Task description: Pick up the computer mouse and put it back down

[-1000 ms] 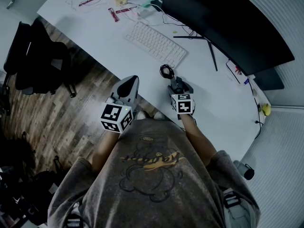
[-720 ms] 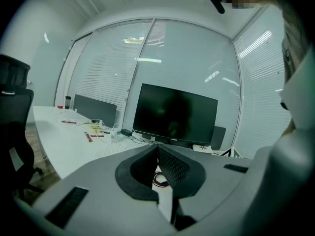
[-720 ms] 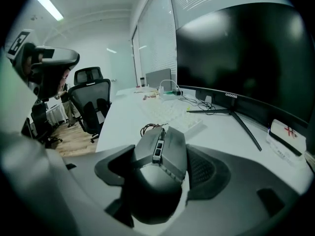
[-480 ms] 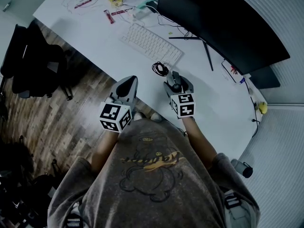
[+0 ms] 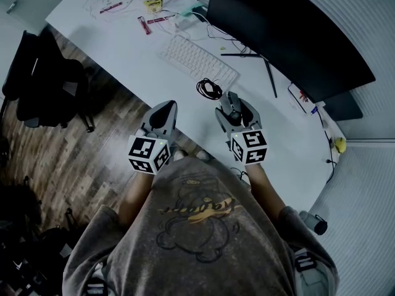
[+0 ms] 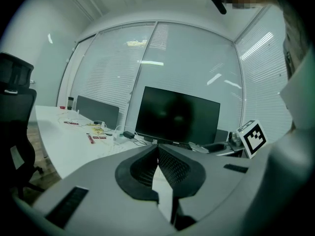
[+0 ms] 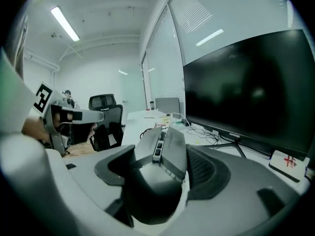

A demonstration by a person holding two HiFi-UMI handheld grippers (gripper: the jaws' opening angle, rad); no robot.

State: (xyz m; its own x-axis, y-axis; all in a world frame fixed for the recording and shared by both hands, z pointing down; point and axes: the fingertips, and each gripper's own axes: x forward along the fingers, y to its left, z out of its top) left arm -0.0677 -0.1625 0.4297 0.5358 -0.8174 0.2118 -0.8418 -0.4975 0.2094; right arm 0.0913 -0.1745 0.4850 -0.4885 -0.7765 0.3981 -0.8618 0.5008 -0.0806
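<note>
A dark grey computer mouse point(image 5: 232, 105) sits between the jaws of my right gripper point(image 5: 234, 108), which is shut on it and holds it in the air above the white desk point(image 5: 123, 45). In the right gripper view the mouse point(image 7: 162, 149) fills the gap of the right gripper point(image 7: 165, 168), its scroll wheel pointing away from me. The mouse's black cable lies coiled point(image 5: 210, 89) on the desk just beyond it. My left gripper point(image 5: 164, 112) hovers off the desk's near edge over the wooden floor. Its pads point(image 6: 170, 166) meet at the tip with nothing between them.
A white keyboard point(image 5: 199, 61) lies beyond the cable coil, and a large dark monitor point(image 5: 290, 36) stands on its stand behind it. Small packets and wires lie at the desk's far left end point(image 5: 148, 8). A black office chair point(image 5: 43, 85) stands on the floor at left.
My right gripper has risen with the mouse clamped in it, so its marker cube looks larger and closer to the head camera. The left gripper has stayed where it was.
</note>
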